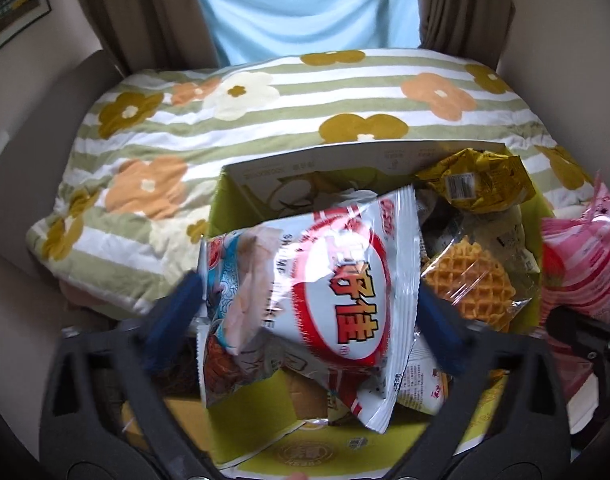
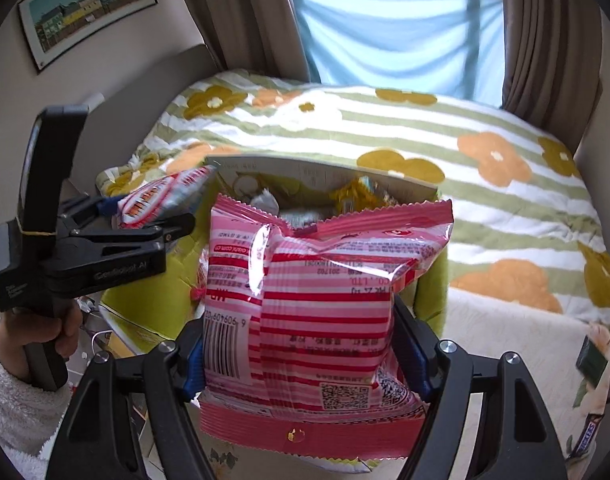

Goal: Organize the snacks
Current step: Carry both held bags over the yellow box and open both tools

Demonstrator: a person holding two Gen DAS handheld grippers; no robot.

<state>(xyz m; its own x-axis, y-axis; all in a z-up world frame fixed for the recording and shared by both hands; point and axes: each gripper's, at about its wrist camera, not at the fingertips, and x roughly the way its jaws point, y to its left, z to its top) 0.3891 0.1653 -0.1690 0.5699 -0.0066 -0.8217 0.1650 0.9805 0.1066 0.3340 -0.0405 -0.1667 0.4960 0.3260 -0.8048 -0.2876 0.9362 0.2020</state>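
Two puffed snack bags held over the green box on the bed

The left gripper (image 1: 309,300) has its jaws clenched across the white-and-red shrimp-chip bag (image 1: 325,288), above the near-left corner of the snack box (image 1: 225,208); the right gripper (image 2: 305,356) grips the pink striped bag (image 2: 317,312) at the box's near edge. Both bags look light, air-filled, slick and crushable, so I judge a gentle hold across the lower body or sealed seam safest.
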